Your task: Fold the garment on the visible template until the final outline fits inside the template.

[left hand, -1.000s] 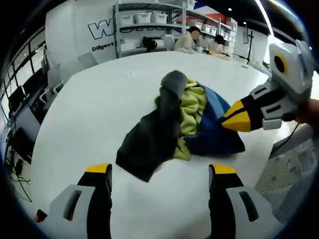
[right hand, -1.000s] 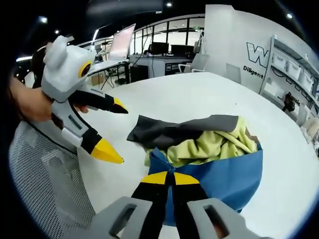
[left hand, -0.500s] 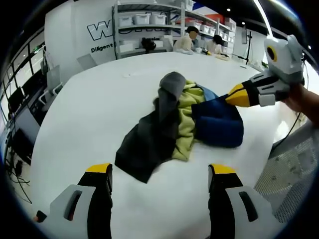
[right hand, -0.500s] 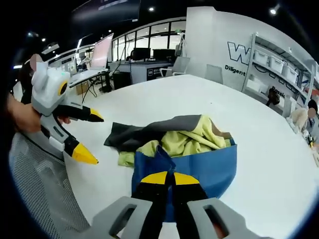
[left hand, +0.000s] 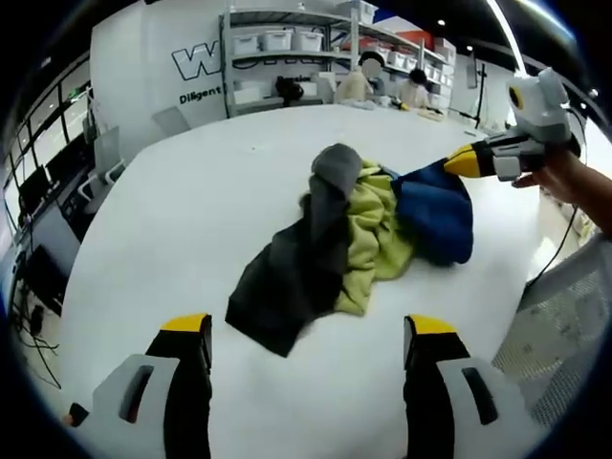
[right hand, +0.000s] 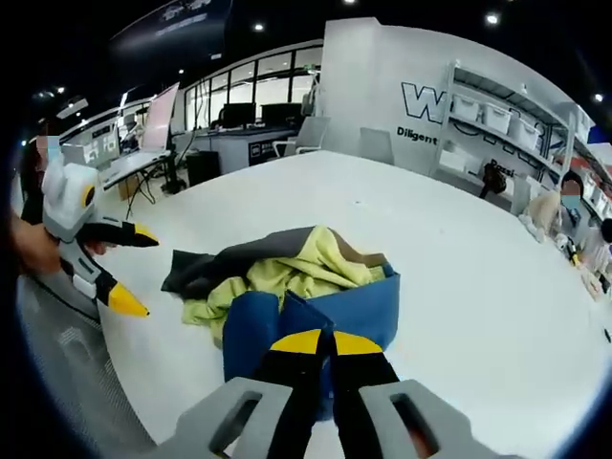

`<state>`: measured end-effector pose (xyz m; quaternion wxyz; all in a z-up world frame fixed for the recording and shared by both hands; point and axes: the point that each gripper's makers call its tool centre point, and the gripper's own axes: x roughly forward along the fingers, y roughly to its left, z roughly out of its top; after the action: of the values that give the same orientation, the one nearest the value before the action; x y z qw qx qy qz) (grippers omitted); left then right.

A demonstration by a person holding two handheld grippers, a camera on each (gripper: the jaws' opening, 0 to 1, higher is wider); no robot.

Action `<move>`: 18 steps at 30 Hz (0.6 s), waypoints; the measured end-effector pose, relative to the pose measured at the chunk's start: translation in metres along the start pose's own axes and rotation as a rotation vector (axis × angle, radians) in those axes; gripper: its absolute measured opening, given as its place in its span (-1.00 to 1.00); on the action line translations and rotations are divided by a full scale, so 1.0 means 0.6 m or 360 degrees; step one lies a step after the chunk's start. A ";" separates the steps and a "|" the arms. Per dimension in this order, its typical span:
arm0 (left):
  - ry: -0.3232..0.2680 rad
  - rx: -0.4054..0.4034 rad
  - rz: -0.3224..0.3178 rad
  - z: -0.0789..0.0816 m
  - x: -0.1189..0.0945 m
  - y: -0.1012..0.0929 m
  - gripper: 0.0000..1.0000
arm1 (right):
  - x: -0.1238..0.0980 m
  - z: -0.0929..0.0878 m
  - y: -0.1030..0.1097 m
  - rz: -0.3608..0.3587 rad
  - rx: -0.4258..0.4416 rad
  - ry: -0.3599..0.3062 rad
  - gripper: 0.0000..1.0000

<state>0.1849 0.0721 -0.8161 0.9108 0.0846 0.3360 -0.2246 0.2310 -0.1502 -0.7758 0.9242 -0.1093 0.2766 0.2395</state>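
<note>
White desk [left hand: 191,191] spans both views; we see the garment [left hand: 335,239] crumpled near its centre, not flat.

Garment: three colour zones. In left gripper view, dark grey section [left hand: 287,277] runs toward the camera, yellow-green lining [left hand: 378,229] sits in the middle, blue panel [left hand: 435,210] lies on the far right side. In right gripper view the blue panel [right hand: 325,316] is nearest, yellow-green [right hand: 296,273] behind it, grey [right hand: 229,263] along the far left edge.

Right tongs [right hand: 316,342]: jaws together, clamped on blue fabric edge, w/ the cloth bunched up around the yellow tips. Same tongs seen from left gripper view [left hand: 466,161] at upper right, tips touching the blue panel, held by a person's hand [left hand: 564,177].

Left tongs [left hand: 301,325]: jaws apart, nothing between them, hovering over bare desk just short of the grey end. In right gripper view they appear at far left [right hand: 124,273], jaws spread, clear of the garment.

Background: shelving w/ bins [left hand: 277,48] and wall lettering [right hand: 440,105]; seated people at far desk edge; mesh chair back [left hand: 564,335] beside desk. No template outline can be made out on the desk.
</note>
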 end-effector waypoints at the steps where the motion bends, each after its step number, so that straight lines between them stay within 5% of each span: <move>1: -0.0015 -0.0003 0.0004 0.003 -0.001 0.002 0.57 | -0.002 0.001 -0.007 -0.0011 0.0014 -0.0005 -1.00; 9: -0.0137 -0.0014 0.0037 0.028 -0.010 0.010 0.54 | -0.014 0.009 -0.058 -0.0119 0.0087 -0.0056 -1.00; 18: -0.0155 -0.0014 0.0048 0.032 -0.011 0.012 0.50 | -0.027 0.018 -0.113 -0.0243 0.0178 -0.0121 -1.00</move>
<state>0.1950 0.0750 -0.7970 0.9297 0.0747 0.2910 -0.2132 0.2581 -0.2109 -0.7532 0.9543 -0.0690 0.2451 0.1566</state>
